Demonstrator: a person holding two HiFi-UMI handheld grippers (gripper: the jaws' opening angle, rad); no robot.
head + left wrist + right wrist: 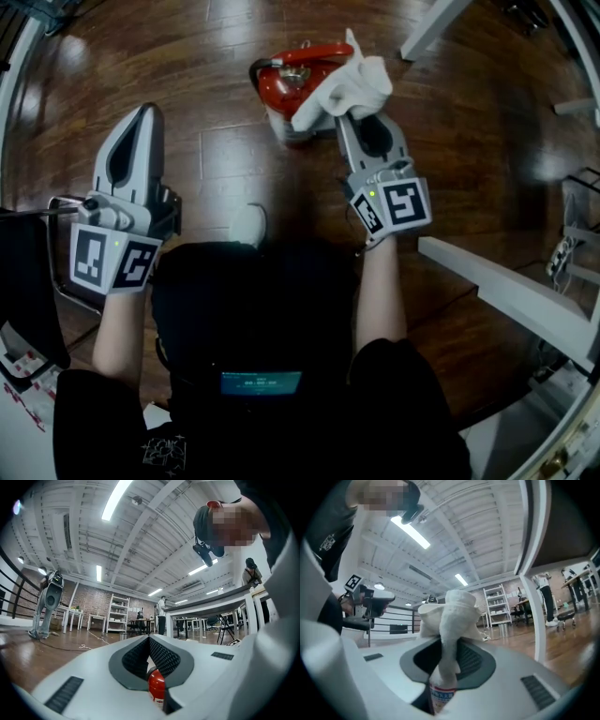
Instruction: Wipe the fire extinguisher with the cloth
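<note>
A red fire extinguisher (289,86) stands on the dark wooden floor, seen from above in the head view. A white cloth (349,86) drapes over its right side. My right gripper (346,118) is shut on the cloth's lower end and holds it against the extinguisher. The right gripper view shows the cloth (452,613) bunched up between the jaws of the right gripper (449,644), with the extinguisher's label (442,695) beneath it. My left gripper (144,112) hangs to the left, apart from the extinguisher, shut and empty. Below its closed tips, the left gripper (149,640) has the extinguisher (157,686) in view.
A white table beam (511,286) runs across the right side, and another white leg (433,28) stands at the upper right. A dark seat with a metal frame (28,281) sits at the far left. A white shoe (248,225) is just below the extinguisher.
</note>
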